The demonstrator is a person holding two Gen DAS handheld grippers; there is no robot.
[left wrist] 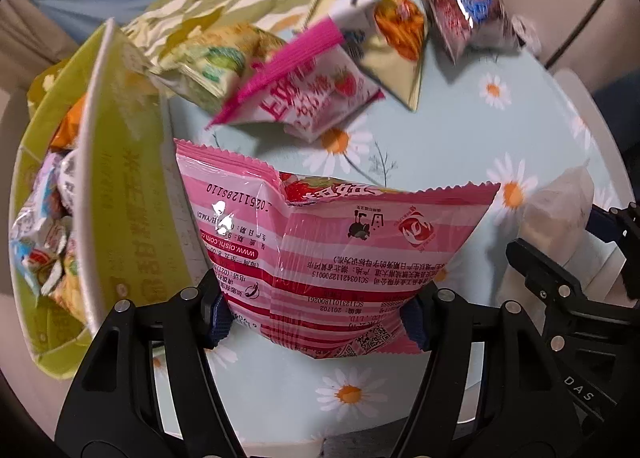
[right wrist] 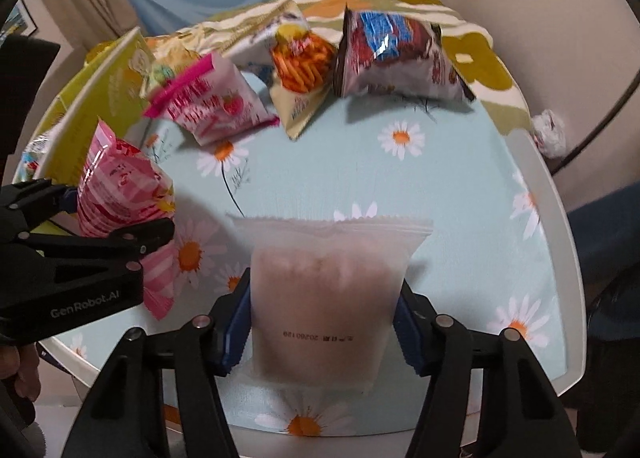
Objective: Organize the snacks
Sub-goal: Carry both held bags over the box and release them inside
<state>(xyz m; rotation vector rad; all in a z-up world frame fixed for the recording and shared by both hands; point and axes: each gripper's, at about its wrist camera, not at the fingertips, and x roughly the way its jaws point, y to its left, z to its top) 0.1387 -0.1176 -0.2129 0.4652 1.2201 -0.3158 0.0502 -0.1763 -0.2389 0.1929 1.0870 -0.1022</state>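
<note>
Left claw (left wrist: 316,312) pinching pink striped packet (left wrist: 340,254) (print upside down), right claw (right wrist: 322,332) pinching frosted pouch (right wrist: 326,298) upright.

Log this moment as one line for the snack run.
left gripper: shut on pink striped snack bag | right gripper: shut on frosted white pouch | green box: holds snacks | three bags loose on table

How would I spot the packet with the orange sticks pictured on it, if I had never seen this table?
Start at the daisy-print table and look to its far edge, where a row of snack bags leans. The orange-stick packet stands between a pink strawberry bag and a dark bag with blue lettering. It alone is cream-coloured with a heap of orange sticks pictured on its front.
</note>
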